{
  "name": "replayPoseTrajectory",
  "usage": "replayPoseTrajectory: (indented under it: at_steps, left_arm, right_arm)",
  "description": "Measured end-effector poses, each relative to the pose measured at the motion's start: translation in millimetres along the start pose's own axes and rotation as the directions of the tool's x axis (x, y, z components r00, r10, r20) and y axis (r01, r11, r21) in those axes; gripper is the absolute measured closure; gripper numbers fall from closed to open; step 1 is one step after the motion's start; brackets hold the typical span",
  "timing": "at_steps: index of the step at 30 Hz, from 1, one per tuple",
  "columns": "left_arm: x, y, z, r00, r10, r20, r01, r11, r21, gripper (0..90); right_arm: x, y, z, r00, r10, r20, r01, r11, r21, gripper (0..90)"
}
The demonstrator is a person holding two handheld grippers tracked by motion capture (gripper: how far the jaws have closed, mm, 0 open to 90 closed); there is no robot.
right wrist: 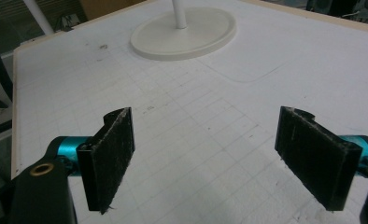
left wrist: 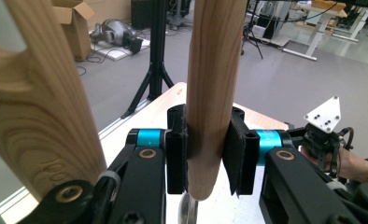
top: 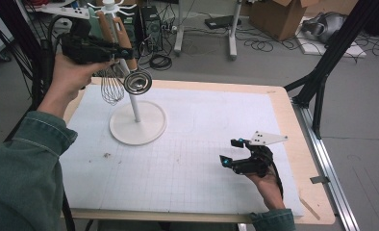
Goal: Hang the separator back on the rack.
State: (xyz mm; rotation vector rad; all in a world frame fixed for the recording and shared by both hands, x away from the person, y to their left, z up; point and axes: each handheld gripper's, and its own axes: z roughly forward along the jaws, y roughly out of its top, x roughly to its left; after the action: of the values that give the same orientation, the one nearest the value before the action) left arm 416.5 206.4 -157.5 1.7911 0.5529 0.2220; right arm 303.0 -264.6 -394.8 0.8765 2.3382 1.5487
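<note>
Left gripper [left wrist: 205, 156] clamps my ladle's wooden handle [left wrist: 215, 88] beside the rack [top: 138, 124], apparently hanging there; right gripper [right wrist: 205, 161] rests spread wide, holding nothing, over the worktop [top: 187, 144].

I held my left gripper [top: 122, 50] far left at the rack [top: 137, 122]; my right gripper [top: 231, 151] sat near right on the mat [top: 202, 144].
</note>
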Motion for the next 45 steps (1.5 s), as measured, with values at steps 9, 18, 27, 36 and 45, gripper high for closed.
replayPoseTrajectory:
  at_steps: [9,18,27,36,45]
  left_arm:
    - [3.9,-0.7,0.1,0.9998,-0.015,-0.009,0.015,0.9999,-0.004,72.1]
    - [5.4,-3.2,1.2,0.9992,-0.040,-0.006,0.040,0.9992,-0.006,72.0]
    - [6.3,-7.1,-0.6,0.9970,-0.074,-0.023,0.073,0.9970,-0.025,71.9]
    - [3.8,-12.8,-3.9,0.9949,-0.083,-0.056,0.080,0.9952,-0.056,71.6]
    - [-3.3,-17.9,-9.2,0.9912,-0.075,-0.109,0.066,0.9944,-0.083,71.5]
  right_arm:
    - [-0.4,-0.1,-0.5,1.0000,0.002,-0.003,-0.002,1.000,-0.002,19.2]
    - [0.3,0.0,-0.4,1.0000,0.000,-0.003,0.000,1.000,-0.001,19.2]
    - [0.4,0.2,-0.1,0.9999,-0.009,-0.005,0.009,1.000,-0.007,19.2]
    - [0.8,0.4,0.5,1.0000,-0.004,-0.008,0.004,1.000,-0.004,19.2]
    - [1.3,1.9,1.4,0.9999,-0.007,-0.010,0.007,1.000,-0.009,19.2]
